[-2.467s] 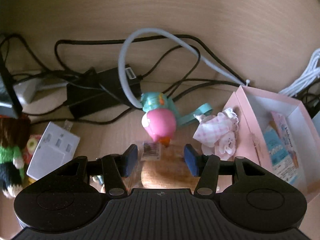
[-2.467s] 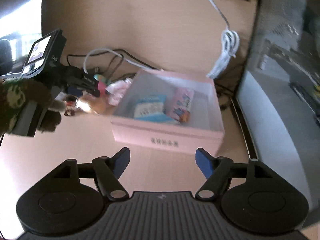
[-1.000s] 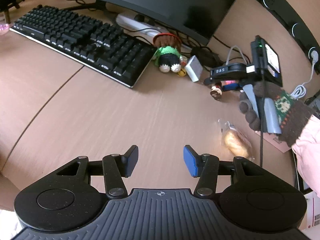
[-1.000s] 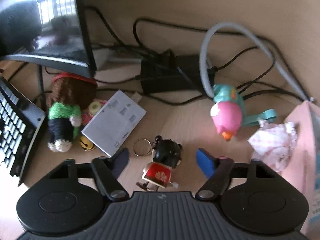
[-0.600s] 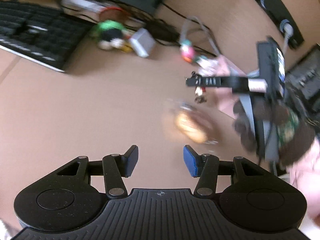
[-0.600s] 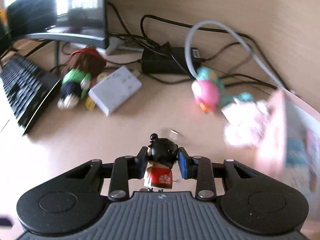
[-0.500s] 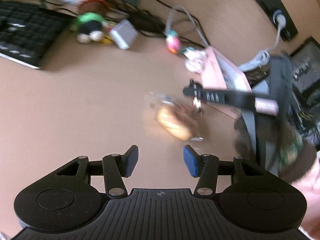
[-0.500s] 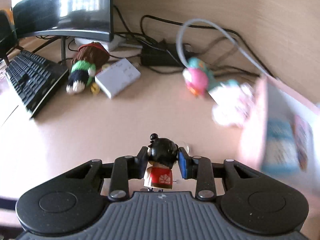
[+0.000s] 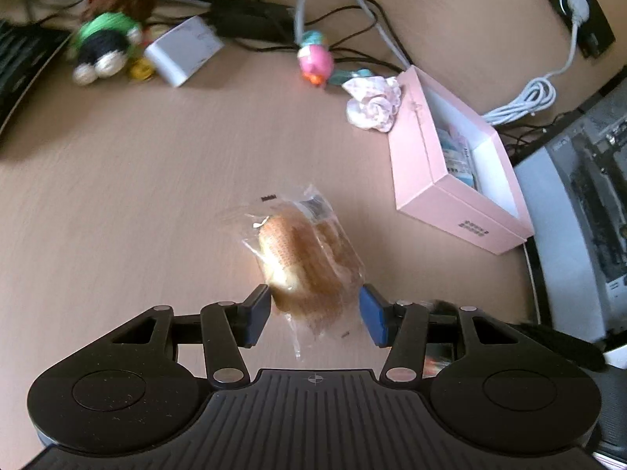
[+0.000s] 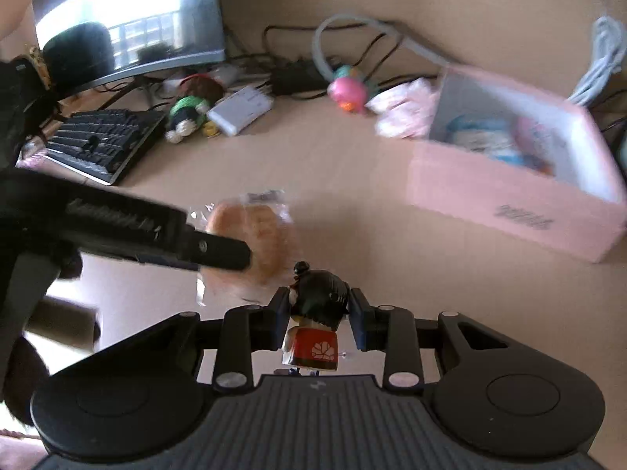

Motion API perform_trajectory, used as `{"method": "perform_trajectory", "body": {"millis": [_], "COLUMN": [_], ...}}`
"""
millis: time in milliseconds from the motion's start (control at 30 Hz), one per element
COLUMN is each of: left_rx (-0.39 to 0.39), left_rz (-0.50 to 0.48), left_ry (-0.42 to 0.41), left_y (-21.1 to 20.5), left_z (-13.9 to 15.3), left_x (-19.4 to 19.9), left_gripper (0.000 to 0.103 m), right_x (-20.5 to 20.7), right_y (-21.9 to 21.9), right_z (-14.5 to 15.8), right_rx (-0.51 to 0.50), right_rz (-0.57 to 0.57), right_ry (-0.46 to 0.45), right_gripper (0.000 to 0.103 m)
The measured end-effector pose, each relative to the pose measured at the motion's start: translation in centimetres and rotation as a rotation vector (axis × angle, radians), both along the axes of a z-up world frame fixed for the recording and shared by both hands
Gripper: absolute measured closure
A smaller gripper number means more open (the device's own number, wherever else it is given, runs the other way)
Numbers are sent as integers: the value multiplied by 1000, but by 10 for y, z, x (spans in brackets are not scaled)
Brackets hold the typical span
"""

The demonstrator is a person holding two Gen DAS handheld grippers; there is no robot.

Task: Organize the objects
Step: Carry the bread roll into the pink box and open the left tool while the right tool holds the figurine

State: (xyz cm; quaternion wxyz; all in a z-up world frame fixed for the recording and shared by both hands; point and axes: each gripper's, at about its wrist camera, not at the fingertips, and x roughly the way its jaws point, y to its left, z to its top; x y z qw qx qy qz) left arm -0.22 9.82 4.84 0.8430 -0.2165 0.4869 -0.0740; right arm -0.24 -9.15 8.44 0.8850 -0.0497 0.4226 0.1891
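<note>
A: The pink box sits open on the worktop towards the right, and from the left wrist view I can make out printed packets lying in it, blue and pink ones. Their exact number I cannot tell.

B: And the right gripper?

A: Its jaws are narrow and clamped on a small doll figure, black hair and a red dress, pads against either side of its head.

B: The left gripper?

A: Its jaws stand about half apart. A wrapped bread roll in clear plastic lies on the worktop, its near end between the blue pads; whether the pads touch the wrapper I cannot tell for sure, but a gap shows on the right side.

B: What lies beside the box?

A: A crumpled pink-and-white cloth bundle touches its far corner, with a pink-and-teal bird toy just beyond. Further left are a white adapter and a knitted doll, near a keyboard.
</note>
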Motion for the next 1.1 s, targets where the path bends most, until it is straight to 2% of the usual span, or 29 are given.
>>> {"method": "perform_trajectory", "body": {"millis": [100,233,400,500,533,567,600,733,1000,1100], "left_rx": [89,71,106,160,188,223,242,352,387,380], "left_rz": [-9,-9,8,38,28,7,-13,-92,-185,-194], "left_ry": [-37,-73,-43,-63,-60,-53,-54,-107,-132,-131], "left_y": [-9,-8,-21,-35,-40,-46,-51,-79,-108,-112], "left_z": [2,16,14,11,8,4,1,-2,-9,-14], "left_x": [12,4,8,25,31,37,42,62,87,94], "left_gripper": [49,49,49,49,49,44,43,42,41,38], "right_x": [-5,-8,-4,-4,-5,-6,-7,-12,-19,-18], "right_y": [-29,-63,-83,-80,-79,-76,-75,-70,-75,-76], "right_z": [5,-3,-27,-31,-32,-32,-33,-35,-35,-35], "right_rx": [-44,-54,-43,-42,-47,-55,-63,-77,-66,-65], "right_rz": [-69,-129,-192,-182,-171,-163,-156,-136,-125,-121], "right_ry": [-38,-41,10,2,-8,-15,-20,-37,-33,-24], "right_gripper": [72,72,72,72,72,72,72,72,72,67]}}
